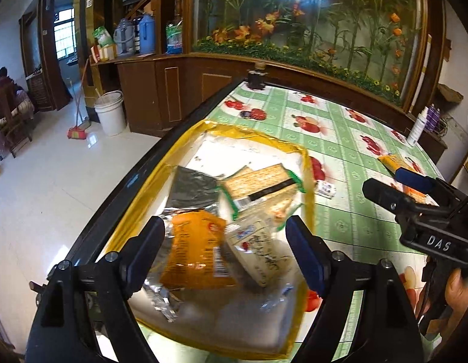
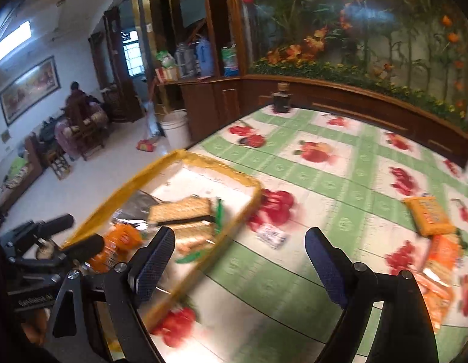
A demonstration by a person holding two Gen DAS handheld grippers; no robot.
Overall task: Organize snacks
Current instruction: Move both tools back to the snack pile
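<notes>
Here the table (image 1: pixel 348 139), under a green fruit-print cloth, carries the landmark: a shallow yellow-rimmed tray (image 1: pixel 308 163) sitting at the table's left edge. Inside the tray lie the gathered snacks: a cracker pack (image 1: pixel 258 181) toward the far side, a dark grey pouch (image 1: pixel 193 189) just left of it, an orange packet (image 1: pixel 197 251) and a pale printed packet (image 1: pixel 261 251) toward the near side, overlapping one another. Outside the tray, just off its right rim, rests a small white wrapped sweet (image 2: pixel 271 236); well to the right of the tray lie a yellow-orange packet (image 2: pixel 429 214) and more orange packets (image 2: pixel 442 257) nearer the camera. Risks, as I judge them: the tray sits at the table edge, so a nudge from the left tool could push it off; the heaped foil packets are slippery and a careless drop may slide over the low rim; the small sweet is flat and easy to miss. Left gripper (image 1: pixel 224 248) hangs above the tray's near half, tilted downward, fingers spread wide with nothing pinched; the orange packet lies below them, loose. Right gripper (image 2: pixel 240 260) hangs over the cloth just right of the tray, also angled down, fingers wide and empty, the view blurred. A hand (image 1: pixel 457 290) grips the right tool's handle.
</notes>
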